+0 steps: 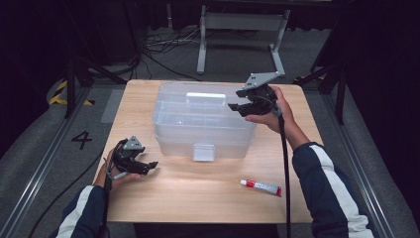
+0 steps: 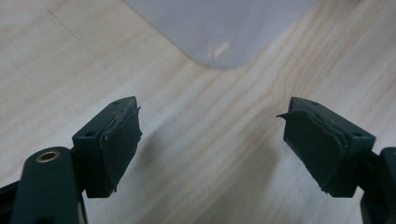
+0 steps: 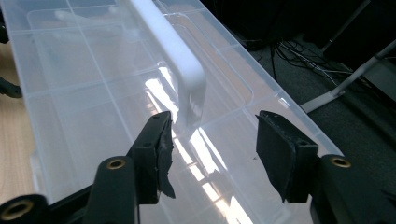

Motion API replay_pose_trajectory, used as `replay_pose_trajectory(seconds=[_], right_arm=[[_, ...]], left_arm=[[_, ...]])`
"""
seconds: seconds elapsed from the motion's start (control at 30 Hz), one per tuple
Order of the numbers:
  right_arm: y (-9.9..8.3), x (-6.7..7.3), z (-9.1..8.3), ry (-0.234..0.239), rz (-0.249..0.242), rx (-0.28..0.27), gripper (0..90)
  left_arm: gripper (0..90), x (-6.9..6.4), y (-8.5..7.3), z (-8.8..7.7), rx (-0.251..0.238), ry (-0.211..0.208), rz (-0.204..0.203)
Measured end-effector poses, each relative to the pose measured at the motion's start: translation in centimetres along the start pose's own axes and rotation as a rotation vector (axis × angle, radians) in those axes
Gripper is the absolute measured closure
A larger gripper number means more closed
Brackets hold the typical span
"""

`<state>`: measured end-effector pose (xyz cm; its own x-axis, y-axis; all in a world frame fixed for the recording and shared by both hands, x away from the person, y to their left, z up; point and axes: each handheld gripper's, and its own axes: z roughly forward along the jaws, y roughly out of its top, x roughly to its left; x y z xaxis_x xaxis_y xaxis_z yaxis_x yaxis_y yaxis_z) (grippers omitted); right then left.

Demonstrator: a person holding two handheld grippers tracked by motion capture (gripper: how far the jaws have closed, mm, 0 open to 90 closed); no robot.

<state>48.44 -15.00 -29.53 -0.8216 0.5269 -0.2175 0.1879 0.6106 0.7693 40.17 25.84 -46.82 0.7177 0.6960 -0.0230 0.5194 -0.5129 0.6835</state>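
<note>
The clear plastic box sits mid-counter, lid on, its white handle running along the top; the right hand-held gripper hovers over the box's right end, jaws apart with nothing between them; the left hand-held gripper hangs low near the box's front-left corner, open and empty; a small tube, perhaps glue, lies by the front edge.

Clear plastic box, white handle; black tongs; pale wood table.

Lab recording bay, black curtains, hazard-taped floor (numbered 4), loose cables, wooden table
</note>
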Motion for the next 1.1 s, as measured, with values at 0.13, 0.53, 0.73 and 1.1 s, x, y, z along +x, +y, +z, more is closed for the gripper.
replay_pose_trajectory(seconds=[0.13,0.53,0.73,1.1], right_arm=[[1.0,-0.1,0.6,0.012,-0.003,0.010,49.7],[2.2,0.3,3.1,0.022,-0.012,0.079,59.1],[2.4,0.6,3.4,0.036,-0.021,0.084,71.6],[1.6,0.6,2.8,0.046,-0.016,0.074,75.4]], left_arm=[[18.4,0.1,1.4,0.1,-0.038,-0.004,-0.001],[19.2,-0.4,4.0,1.4,-0.091,-0.036,0.042],[13.8,-0.4,4.8,1.7,-0.091,-0.024,0.042],[15.1,-1.4,5.0,1.7,-0.092,-0.062,0.027]])
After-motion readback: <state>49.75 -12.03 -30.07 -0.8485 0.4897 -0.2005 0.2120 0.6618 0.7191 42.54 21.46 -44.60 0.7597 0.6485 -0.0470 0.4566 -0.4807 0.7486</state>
